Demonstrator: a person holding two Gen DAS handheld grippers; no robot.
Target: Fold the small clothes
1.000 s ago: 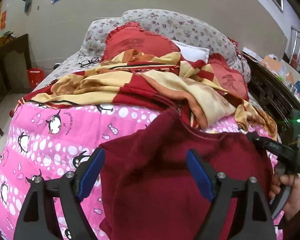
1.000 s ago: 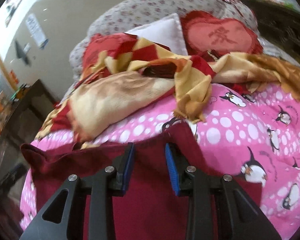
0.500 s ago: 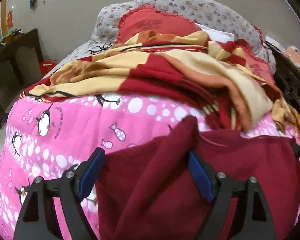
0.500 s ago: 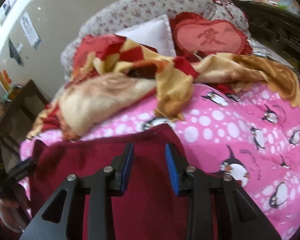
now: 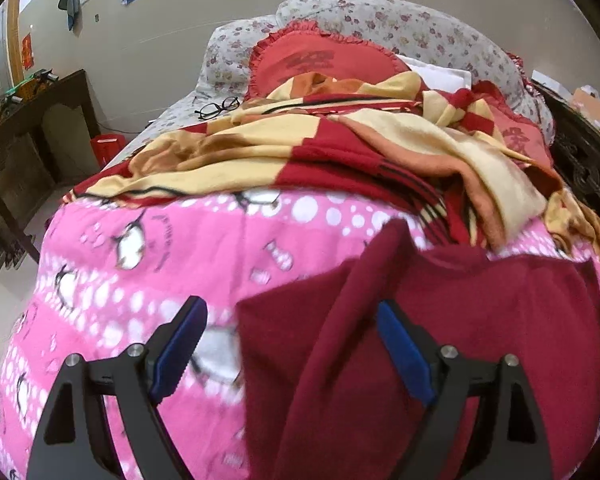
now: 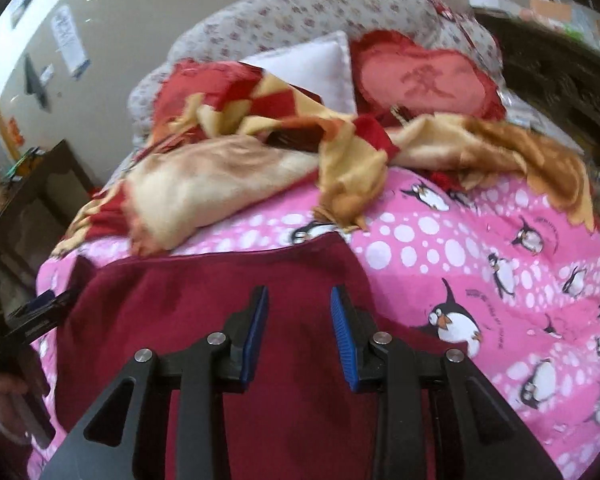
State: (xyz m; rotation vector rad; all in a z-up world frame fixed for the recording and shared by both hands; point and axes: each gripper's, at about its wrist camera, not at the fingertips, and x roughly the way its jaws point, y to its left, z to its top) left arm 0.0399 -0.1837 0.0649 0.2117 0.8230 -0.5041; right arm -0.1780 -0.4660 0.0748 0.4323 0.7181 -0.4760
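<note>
My left gripper (image 5: 292, 344) is wide open, its jaws just opening more, over the dark red garment (image 5: 440, 340). My right gripper (image 6: 298, 328) stands half open above it, gripping nothing. The garment lies on the pink penguin quilt (image 6: 480, 264).

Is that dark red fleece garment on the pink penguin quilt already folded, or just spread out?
Partly folded: the dark red fleece garment lies mostly flat on the pink penguin quilt, with one flap doubled over its left side.
</note>
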